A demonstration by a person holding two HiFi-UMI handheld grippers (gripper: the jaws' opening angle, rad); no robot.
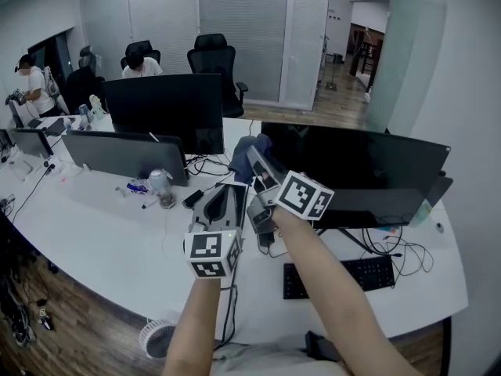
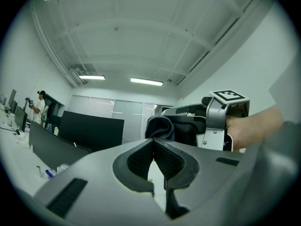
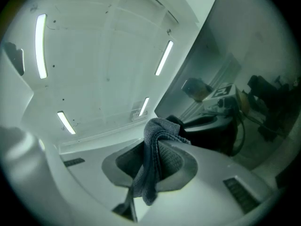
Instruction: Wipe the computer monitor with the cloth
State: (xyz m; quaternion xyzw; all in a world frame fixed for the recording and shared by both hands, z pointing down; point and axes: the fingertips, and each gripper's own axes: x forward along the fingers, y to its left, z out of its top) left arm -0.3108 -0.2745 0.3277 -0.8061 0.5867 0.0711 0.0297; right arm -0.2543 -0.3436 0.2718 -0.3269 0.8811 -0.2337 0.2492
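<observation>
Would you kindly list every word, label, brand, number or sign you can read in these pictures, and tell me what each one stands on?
No text can be read anywhere in these views.
Left marker cube: black-and-white square pattern only, no letters.
Right marker cube: the same, a pattern only.
Keyboard: key legends too small to read.
Monitor: screen dark, no brand visible.
Cloth: plain, no tag visible.

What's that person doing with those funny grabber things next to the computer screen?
A person at an office desk holds a hand-held gripper in each hand. The right hand-held gripper is shut on a dark cloth and is raised by the upper left corner of the black monitor. The left hand-held gripper is shut and empty, lower down beside it. I can't tell if the cloth touches the screen.
</observation>
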